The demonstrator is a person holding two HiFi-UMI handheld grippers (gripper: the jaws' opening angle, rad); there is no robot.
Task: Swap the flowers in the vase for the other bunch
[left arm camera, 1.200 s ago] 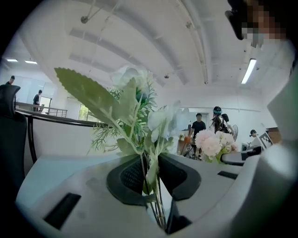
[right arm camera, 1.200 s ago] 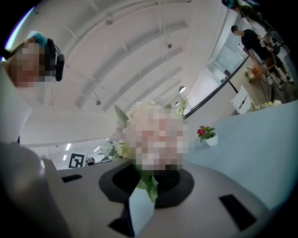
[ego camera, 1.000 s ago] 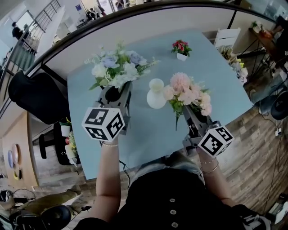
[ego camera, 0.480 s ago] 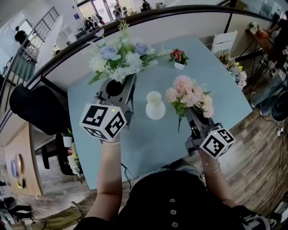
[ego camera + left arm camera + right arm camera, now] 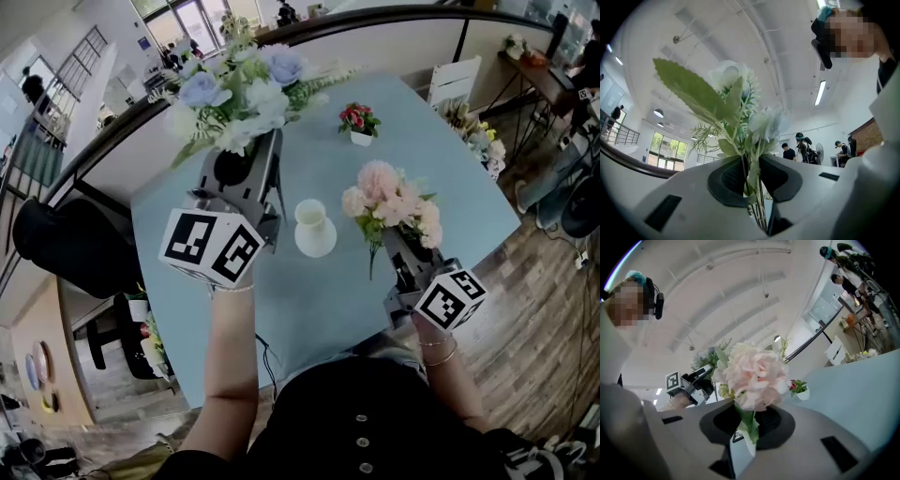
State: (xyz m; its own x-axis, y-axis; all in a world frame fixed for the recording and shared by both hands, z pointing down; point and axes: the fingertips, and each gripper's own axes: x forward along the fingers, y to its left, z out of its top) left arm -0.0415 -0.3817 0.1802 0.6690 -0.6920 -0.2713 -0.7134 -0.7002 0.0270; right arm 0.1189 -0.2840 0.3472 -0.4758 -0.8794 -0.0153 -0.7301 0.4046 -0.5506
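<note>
The white-and-blue bunch (image 5: 246, 89) sits in the upper left of the head view, raised above the worktop. It has white blooms, what look like two pale blue roses, long grey-green leaves and feathery sprigs. The left claw (image 5: 246, 155) pinches its thin green stems low down. In the left gripper view the dark pads press on the stems from either side, and the leaves fan upward against the ceiling.

The pink bunch (image 5: 394, 202) is right of centre, a tight cluster of pale pink ruffled blooms with a few cream ones and green leaves. The right claw (image 5: 392, 246) is closed on its stem and leaves just beneath the heads, and a green stem hangs below.

Between the two bunches, at the frame's centre, the white vase (image 5: 314, 228) stands upright on the light blue worktop (image 5: 319, 300). It is round-bellied with a narrow neck and flared mouth, and it touches neither bunch. Higher in the frame, a small white pot of red flowers (image 5: 359, 124) stands near the worktop's far edge.
</note>
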